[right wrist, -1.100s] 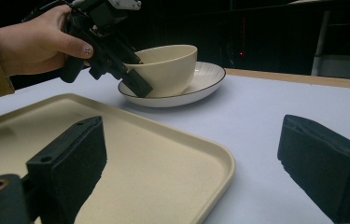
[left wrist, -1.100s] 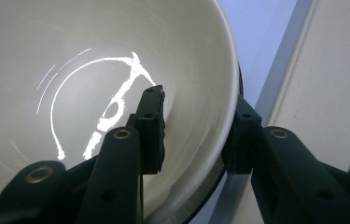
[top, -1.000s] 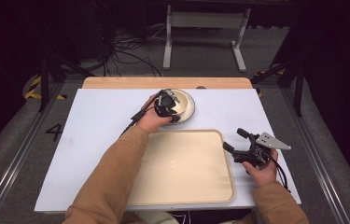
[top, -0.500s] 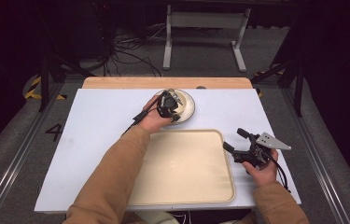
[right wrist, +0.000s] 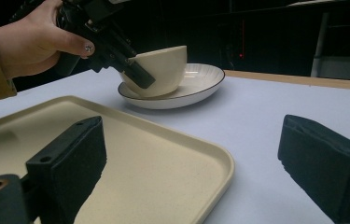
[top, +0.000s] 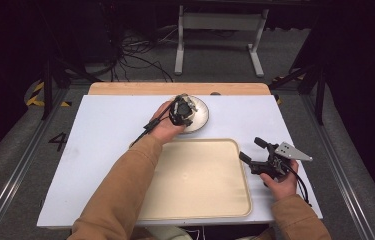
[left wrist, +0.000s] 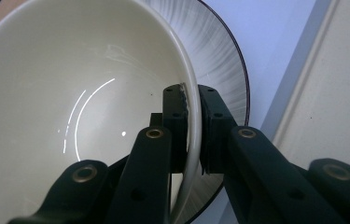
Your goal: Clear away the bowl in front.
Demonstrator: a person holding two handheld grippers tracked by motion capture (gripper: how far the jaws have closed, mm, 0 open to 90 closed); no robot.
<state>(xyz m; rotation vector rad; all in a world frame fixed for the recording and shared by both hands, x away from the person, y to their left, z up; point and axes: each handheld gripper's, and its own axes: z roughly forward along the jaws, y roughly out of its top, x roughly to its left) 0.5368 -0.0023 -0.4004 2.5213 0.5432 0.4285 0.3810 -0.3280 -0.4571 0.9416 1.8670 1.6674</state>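
Observation:
A cream bowl (left wrist: 70, 93) sits slightly tilted on a white ribbed plate (left wrist: 219, 51) with a dark rim, at the far middle of the white table. My left gripper (top: 181, 111) reaches over the plate (top: 201, 112). Its jaws have just been closing, and the left gripper (left wrist: 192, 100) is shut on the bowl's rim, one pad inside and one outside. The right gripper view shows the bowl (right wrist: 161, 65) on the plate (right wrist: 196, 81) from the side. My right gripper (top: 250, 149) stands open by the tray's right edge, with nothing between its fingers.
A large beige tray (top: 200, 175) lies at the near middle of the table, just in front of the plate. A wooden strip (top: 175, 88) runs along the table's far edge. Cables and a metal stand are on the floor beyond.

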